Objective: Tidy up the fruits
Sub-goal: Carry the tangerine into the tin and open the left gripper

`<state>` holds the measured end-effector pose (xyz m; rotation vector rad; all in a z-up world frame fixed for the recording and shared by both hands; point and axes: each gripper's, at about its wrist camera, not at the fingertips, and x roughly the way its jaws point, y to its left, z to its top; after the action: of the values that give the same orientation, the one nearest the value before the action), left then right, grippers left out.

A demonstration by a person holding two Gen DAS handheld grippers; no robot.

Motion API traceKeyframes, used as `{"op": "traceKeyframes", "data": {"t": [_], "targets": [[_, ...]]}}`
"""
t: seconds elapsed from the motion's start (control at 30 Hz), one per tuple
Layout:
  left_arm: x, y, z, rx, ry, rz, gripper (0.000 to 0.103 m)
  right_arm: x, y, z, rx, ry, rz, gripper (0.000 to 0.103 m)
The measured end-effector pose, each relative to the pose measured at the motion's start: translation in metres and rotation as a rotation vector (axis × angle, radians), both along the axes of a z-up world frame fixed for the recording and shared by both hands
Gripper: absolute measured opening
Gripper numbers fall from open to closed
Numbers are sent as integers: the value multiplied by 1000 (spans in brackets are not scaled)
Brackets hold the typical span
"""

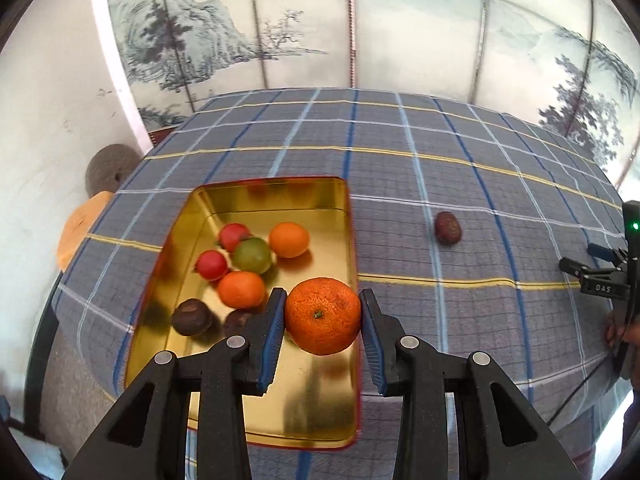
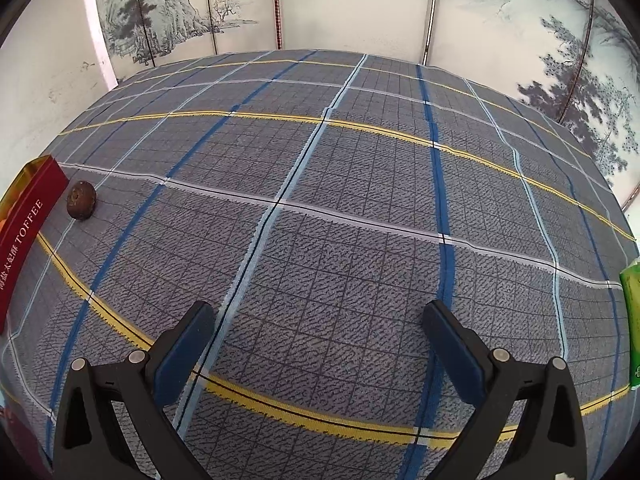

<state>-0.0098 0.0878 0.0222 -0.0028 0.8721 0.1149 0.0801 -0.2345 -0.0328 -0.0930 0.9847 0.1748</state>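
Observation:
My left gripper [image 1: 322, 314] is shut on a large orange mandarin [image 1: 322, 316], held above the right side of a gold tin [image 1: 256, 200] with a red outside. Inside the tin lie two smaller oranges [image 1: 289, 239], two red fruits [image 1: 212, 265], a green fruit [image 1: 252, 255] and two dark brown fruits [image 1: 191, 317]. A dark brown fruit [image 1: 448, 227] [image 2: 81, 201] sits alone on the checked cloth to the right of the tin. My right gripper [image 2: 318, 340] hovers open over bare cloth, nothing between its fingers; it also shows at the right edge of the left wrist view [image 1: 600, 276].
The table wears a blue-grey plaid cloth [image 2: 340, 200] and ends at a painted folding screen [image 1: 280, 20]. The tin's red side reads TOFFEE [image 2: 28, 232]. A green packet [image 2: 632, 320] lies at the right edge. A person's hand [image 1: 618, 332] holds the right gripper.

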Motion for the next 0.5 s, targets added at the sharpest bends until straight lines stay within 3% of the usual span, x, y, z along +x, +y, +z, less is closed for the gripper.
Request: {"op": "traceKeyframes", "data": {"t": [0.5], "targets": [[-12, 55, -23, 19, 15, 164, 38, 0, 0, 0, -1, 0, 0, 103]]}}
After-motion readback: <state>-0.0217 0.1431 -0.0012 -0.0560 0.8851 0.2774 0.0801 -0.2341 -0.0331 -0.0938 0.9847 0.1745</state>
